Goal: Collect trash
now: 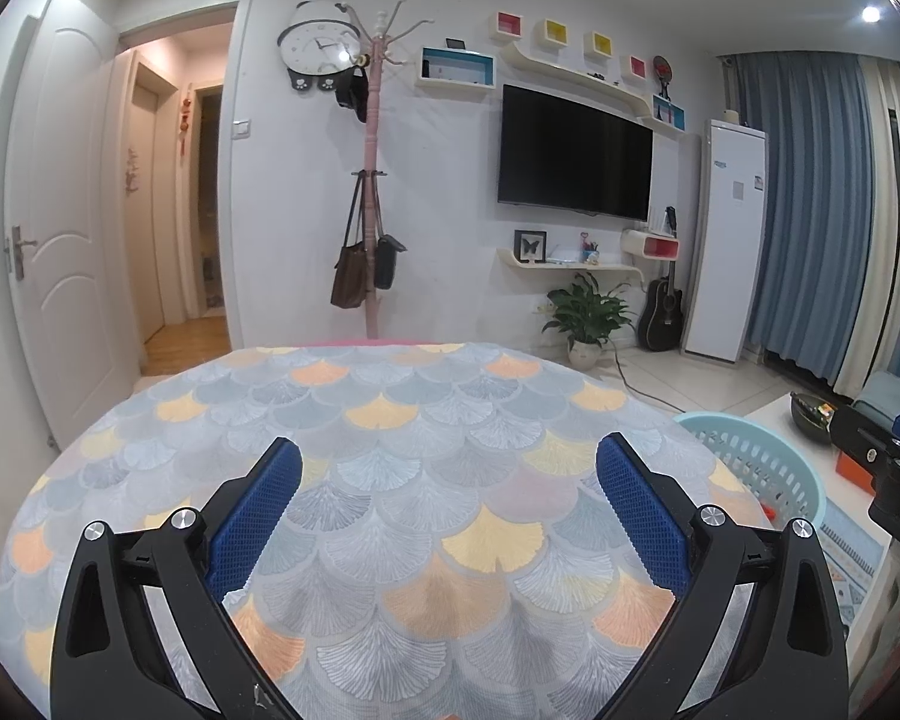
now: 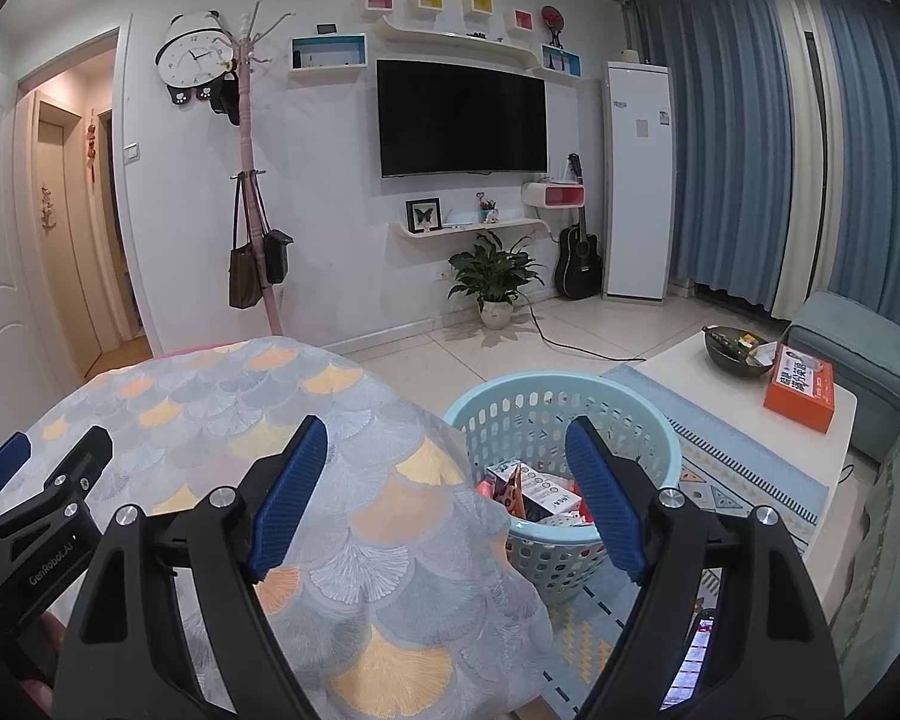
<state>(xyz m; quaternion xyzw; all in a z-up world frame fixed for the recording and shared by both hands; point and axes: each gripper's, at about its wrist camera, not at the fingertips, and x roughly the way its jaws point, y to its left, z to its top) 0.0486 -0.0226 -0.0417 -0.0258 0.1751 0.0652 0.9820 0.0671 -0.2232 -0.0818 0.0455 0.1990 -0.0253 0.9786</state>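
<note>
Blue-padded and spread wide, your left gripper [image 1: 449,468] holds nothing; it hangs over the round table [image 1: 390,420], whose cloth is printed with grey, yellow and orange fan shapes. Your right gripper [image 2: 447,456] is released as well, with nothing between its fingers [image 2: 288,498], and it sits at the table's right edge, looking partly over the cloth and partly down at the floor beside it.

That is where you find the trash: the light blue basket [image 2: 528,408] stands on the patterned rug [image 2: 744,468] just beside the table, and small cartons and wrappers [image 2: 534,495] lie in its bottom. From the left wrist view only the basket's rim and perforated wall show past the table's edge.

Your left gripper also appears at the lower left of the right wrist view, close alongside the right one.

Beyond the basket, a low white coffee table [image 2: 690,378] carries a dark bowl [image 2: 735,351] and an orange box [image 2: 801,387]. On the far wall hang a television [image 2: 462,117] and a panda clock [image 2: 192,51], with a pink coat stand [image 2: 249,180] holding bags between them.
</note>
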